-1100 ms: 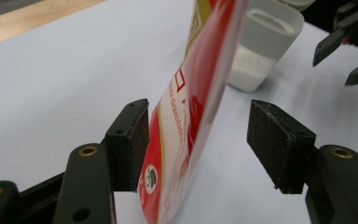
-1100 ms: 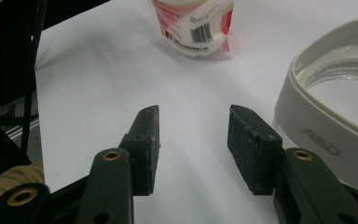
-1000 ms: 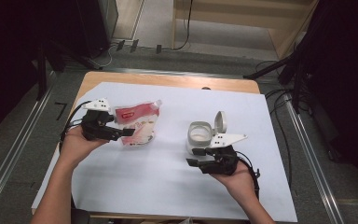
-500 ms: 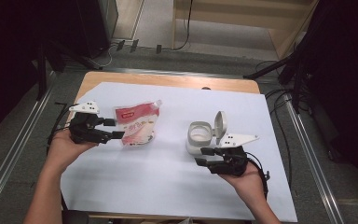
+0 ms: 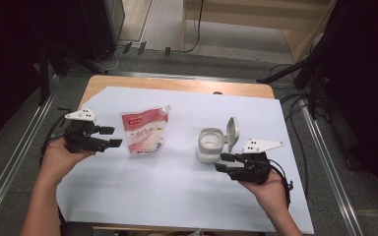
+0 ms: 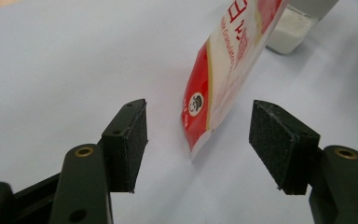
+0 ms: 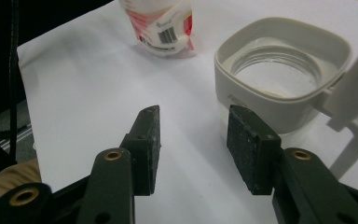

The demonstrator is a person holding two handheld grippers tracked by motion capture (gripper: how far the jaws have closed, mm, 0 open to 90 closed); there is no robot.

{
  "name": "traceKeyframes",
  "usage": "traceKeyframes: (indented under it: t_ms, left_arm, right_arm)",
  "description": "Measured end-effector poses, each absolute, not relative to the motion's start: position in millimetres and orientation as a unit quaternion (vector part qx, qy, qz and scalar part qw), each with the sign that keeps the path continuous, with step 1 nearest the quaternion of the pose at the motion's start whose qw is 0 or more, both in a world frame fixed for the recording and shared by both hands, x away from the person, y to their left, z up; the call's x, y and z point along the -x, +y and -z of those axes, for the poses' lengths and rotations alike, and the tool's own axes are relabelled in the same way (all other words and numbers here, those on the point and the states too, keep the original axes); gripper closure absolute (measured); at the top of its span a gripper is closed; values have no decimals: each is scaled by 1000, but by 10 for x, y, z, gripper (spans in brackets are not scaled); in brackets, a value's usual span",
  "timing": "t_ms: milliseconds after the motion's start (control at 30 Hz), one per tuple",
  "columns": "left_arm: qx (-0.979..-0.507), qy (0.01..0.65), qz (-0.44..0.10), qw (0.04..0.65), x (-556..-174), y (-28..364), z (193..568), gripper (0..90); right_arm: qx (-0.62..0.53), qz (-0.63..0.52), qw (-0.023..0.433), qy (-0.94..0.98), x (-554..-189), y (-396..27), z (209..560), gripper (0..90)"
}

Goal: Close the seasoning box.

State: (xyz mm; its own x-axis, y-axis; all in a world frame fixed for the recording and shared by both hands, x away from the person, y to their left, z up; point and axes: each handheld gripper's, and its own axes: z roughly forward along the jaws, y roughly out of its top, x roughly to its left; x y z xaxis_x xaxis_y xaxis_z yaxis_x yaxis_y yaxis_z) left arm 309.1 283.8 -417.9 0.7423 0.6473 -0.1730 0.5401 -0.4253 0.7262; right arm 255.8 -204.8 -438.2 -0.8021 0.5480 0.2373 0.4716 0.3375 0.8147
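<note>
High view: red-and-white pouch point(image 5: 144, 133) stands upright; left claw point(image 5: 110, 137) and right claw point(image 5: 225, 162) gape, holding nothing.

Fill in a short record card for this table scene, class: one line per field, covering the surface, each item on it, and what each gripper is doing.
Surface: white sheet over a wooden table
Pouch: red and white pouch, standing, spout at its top corner
Jar: white jar, hinged lid flipped up, mouth open
Left gripper: jaws open, empty, beside the pouch, not touching it
Right gripper: jaws open, empty, close to the jar's base
Layout: pouch left of jar, apart
</note>
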Motion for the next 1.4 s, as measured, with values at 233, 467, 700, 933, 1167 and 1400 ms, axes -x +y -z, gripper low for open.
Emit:
traceKeyframes:
  t_ms: [233,467,700,933,1167,1400]
  left_arm:
    - [-834,373,-83,397,-3125,2899,4219,389]
    - [-834,371,-87,400,-3139,2905,4247,392]
    - [-831,377,-89,399,-3168,2925,4290,392]
    - [-833,373,-86,400,-3210,2913,4295,392]
    - [-837,371,-82,395,-3215,2891,4299,388]
    - [-837,371,-73,394,-3219,2867,4308,376]
  right_arm:
    - [-321,-485,44,812,-2574,-2128,4352,595]
    - [-334,-485,47,807,-2619,-2268,4297,668]
    - [-349,-489,33,799,-2671,-2376,4290,791]
    - [-348,-481,36,804,-2685,-2501,4231,900]
    - [-392,-490,47,777,-2850,-2641,4245,900]
    - [-414,-489,59,766,-3058,-2663,4288,900]
